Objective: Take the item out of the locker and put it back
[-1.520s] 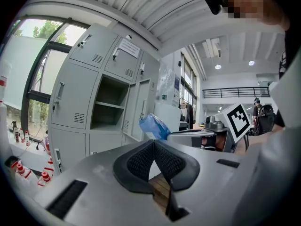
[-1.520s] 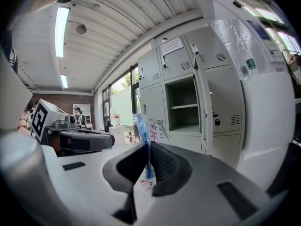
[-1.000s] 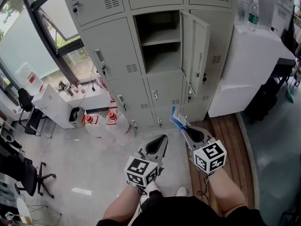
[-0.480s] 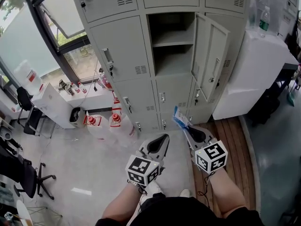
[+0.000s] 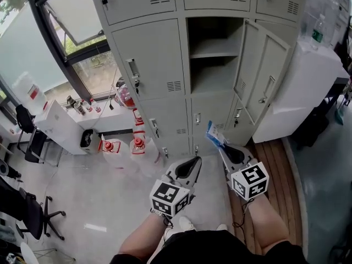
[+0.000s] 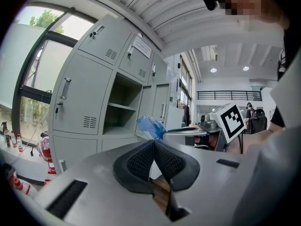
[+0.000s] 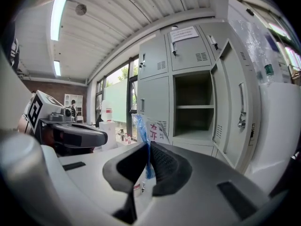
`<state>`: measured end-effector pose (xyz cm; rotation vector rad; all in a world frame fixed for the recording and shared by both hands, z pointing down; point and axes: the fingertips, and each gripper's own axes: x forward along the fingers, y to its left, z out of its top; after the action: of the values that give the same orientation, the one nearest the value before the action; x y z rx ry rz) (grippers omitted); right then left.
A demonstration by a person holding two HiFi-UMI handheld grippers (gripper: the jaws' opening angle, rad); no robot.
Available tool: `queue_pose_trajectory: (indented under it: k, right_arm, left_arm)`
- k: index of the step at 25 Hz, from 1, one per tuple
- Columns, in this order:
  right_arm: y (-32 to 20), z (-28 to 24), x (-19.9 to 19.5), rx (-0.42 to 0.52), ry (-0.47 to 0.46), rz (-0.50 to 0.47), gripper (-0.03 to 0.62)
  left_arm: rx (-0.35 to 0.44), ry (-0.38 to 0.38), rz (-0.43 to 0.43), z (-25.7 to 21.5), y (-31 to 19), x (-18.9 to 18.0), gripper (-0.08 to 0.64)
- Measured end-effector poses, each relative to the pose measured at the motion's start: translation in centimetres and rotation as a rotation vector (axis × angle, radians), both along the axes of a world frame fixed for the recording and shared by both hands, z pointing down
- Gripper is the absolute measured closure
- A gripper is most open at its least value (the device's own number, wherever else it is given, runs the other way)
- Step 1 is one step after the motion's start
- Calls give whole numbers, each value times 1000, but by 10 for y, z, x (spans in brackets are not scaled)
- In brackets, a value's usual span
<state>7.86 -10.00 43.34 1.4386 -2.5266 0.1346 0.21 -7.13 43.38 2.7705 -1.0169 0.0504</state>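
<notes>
The open locker (image 5: 214, 54) has a shelf across its middle, and both halves look bare. Its door (image 5: 267, 89) swings out to the right. My right gripper (image 5: 221, 146) is shut on a thin blue and white packet (image 5: 213, 135), held below and in front of the locker. In the right gripper view the packet (image 7: 153, 128) stands up between the pads, with the locker (image 7: 193, 112) ahead. My left gripper (image 5: 195, 159) hangs beside it. Its pads (image 6: 141, 159) meet with nothing between them, and the packet (image 6: 150, 126) shows just beyond.
Grey lockers (image 5: 148, 65) fill the wall. Clear jugs with red caps (image 5: 137, 146) stand on the floor at the lower left. A white cabinet (image 5: 308, 87) with a bottle (image 5: 317, 31) stands right of the door. A window (image 5: 71, 15) and office chairs (image 5: 27, 208) are left.
The lockers have slid to the right and grown a little in the head view. Both grippers keep nearly the same place, and the packet stays in the right one.
</notes>
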Motion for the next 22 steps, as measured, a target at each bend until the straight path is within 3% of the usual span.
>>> queue_pose_trajectory:
  k: [13, 22]
  right_arm:
    - [-59, -5, -35, 33, 96, 63, 520]
    - [-105, -11, -37, 68, 214, 45, 520]
  left_arm:
    - [-4, 21, 54, 2, -43, -39, 545]
    - [-2, 16, 66, 3, -69, -38, 545]
